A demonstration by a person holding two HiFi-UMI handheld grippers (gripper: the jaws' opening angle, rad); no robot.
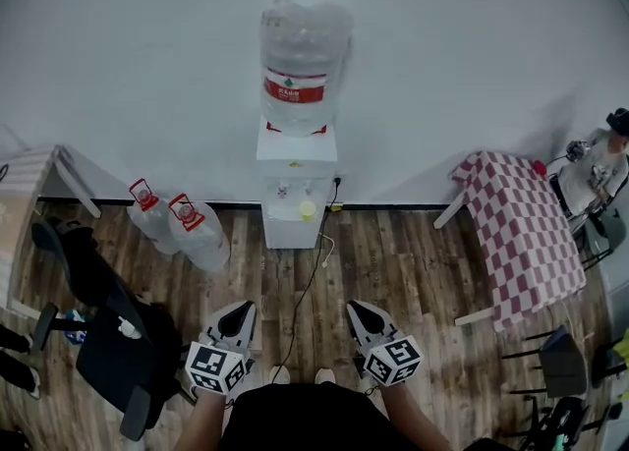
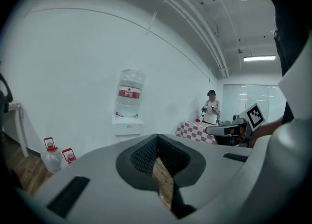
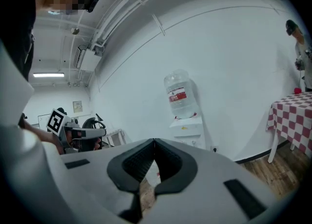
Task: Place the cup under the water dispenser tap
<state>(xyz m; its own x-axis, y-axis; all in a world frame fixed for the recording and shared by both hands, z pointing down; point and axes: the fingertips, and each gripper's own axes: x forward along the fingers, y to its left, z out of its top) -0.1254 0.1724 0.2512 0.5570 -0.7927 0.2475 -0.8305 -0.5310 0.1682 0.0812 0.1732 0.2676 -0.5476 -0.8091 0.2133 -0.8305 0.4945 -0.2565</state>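
Observation:
A white water dispenser (image 1: 295, 194) stands against the far wall with a big clear bottle (image 1: 300, 66) on top. In its tap recess sits a small pale yellow cup (image 1: 307, 209). Both grippers are held low in front of the person, well short of the dispenser, and point toward it. My left gripper (image 1: 239, 310) is shut with nothing in it, its tips meeting (image 2: 157, 136). My right gripper (image 1: 356, 309) is likewise shut and empty (image 3: 154, 141). The dispenser (image 2: 127, 125) also shows far off in the left gripper view, and the dispenser (image 3: 186, 128) shows in the right gripper view too.
Two spare water jugs (image 1: 182, 228) lie on the wood floor left of the dispenser. A checkered table (image 1: 526, 233) stands at the right, with another person (image 1: 600, 169) beyond it. Black chairs (image 1: 108, 331) crowd the left. A cable (image 1: 310, 287) runs across the floor from the dispenser.

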